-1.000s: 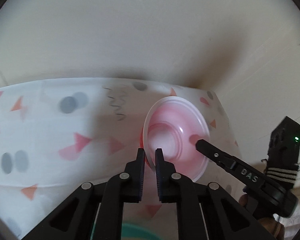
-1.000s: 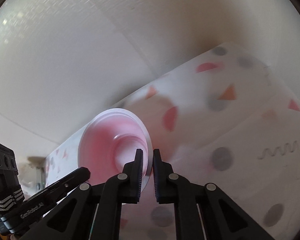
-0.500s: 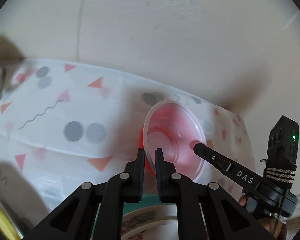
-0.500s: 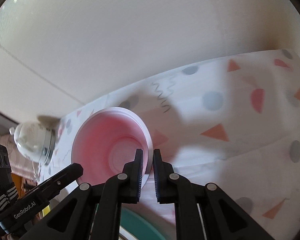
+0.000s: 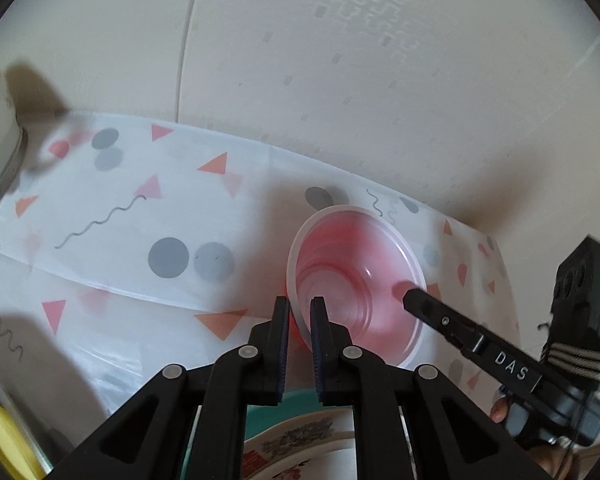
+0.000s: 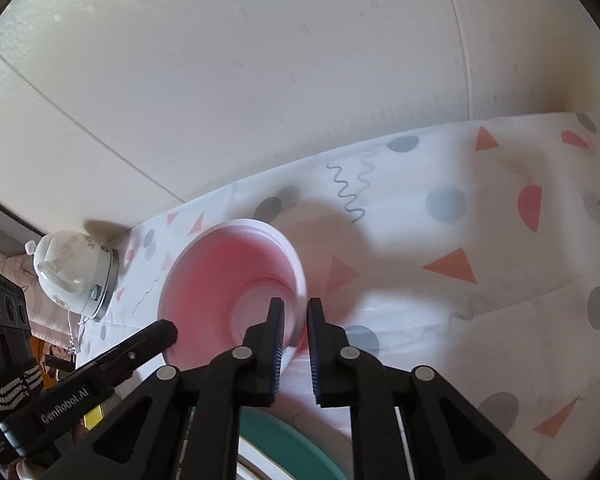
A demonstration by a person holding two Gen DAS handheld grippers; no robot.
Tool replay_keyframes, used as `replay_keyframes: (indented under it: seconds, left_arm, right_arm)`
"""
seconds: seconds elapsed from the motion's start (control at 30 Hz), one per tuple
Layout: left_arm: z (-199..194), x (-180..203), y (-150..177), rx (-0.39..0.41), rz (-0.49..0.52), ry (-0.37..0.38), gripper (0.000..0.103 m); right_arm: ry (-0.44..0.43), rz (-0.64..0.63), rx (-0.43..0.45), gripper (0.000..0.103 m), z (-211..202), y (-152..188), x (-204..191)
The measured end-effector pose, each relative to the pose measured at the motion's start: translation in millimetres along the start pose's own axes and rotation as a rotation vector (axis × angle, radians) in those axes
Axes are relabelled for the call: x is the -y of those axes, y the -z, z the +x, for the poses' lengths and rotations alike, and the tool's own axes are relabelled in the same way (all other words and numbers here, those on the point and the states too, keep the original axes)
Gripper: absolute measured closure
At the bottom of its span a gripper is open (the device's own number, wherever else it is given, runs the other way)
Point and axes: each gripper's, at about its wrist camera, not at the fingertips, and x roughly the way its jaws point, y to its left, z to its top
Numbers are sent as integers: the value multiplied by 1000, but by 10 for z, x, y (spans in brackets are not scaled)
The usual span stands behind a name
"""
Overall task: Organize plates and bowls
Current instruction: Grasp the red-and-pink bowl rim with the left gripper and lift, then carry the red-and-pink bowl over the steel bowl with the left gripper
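So both hand-held grippers are clamped on the same pink plastic bowl (image 5: pixel 356 284). The left hand-held gripper (image 5: pixel 300 320) pinches the rim on its near-left side, and the right hand-held gripper (image 6: pixel 296 322) pinches the opposite side, one finger inside the bowl and one outside. In the left wrist view you can see the other tool's finger poking in over the far rim. The bowl is held up in the air, tipped so its mouth faces the cameras, above the desk with its patterned tablecloth (image 5: pixel 112 216).

Handling-wise, my guess is that it's light, thin and a bit flexible, the translucent disposable kind. The rim is the only sensible place to grab it, and two opposite rim pinches keep it from swinging. Squeeze too hard and the wall probably buckles; it also looks smooth, so it could slip if it tilts more.

Just below sits a teal plate (image 6: pixel 296 444) with a floral plate (image 5: pixel 300 440) on top of it. A white electric kettle (image 6: pixel 72 276) stands at the far left edge.

Versus a second ago: same grip on both sides, but the whole thing has swung sideways across the cloth, the kettle and the plates have come into view, and the bowl has rolled a little. In the last half second it's barely budged.
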Motion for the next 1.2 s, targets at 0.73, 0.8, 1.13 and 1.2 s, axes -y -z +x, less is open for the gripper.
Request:
replay_keyframes:
  seconds: [0.73, 0.8, 1.13, 1.2]
  left_arm:
    - [-768, -133, 325, 124, 41, 79, 93]
    - [-845, -184, 377, 132, 44, 83, 93]
    - [-1289, -616, 620, 188, 43, 91, 93]
    - [-1347, -715, 667, 192, 40, 90, 93]
  right_arm:
    - [-4, -28, 89, 92, -443, 321, -469]
    - [-6, -34, 94, 92, -467, 385, -558]
    - [-39, -62, 86, 92, -445, 693, -989]
    - [-47, -72, 79, 92, -422, 769, -1109]
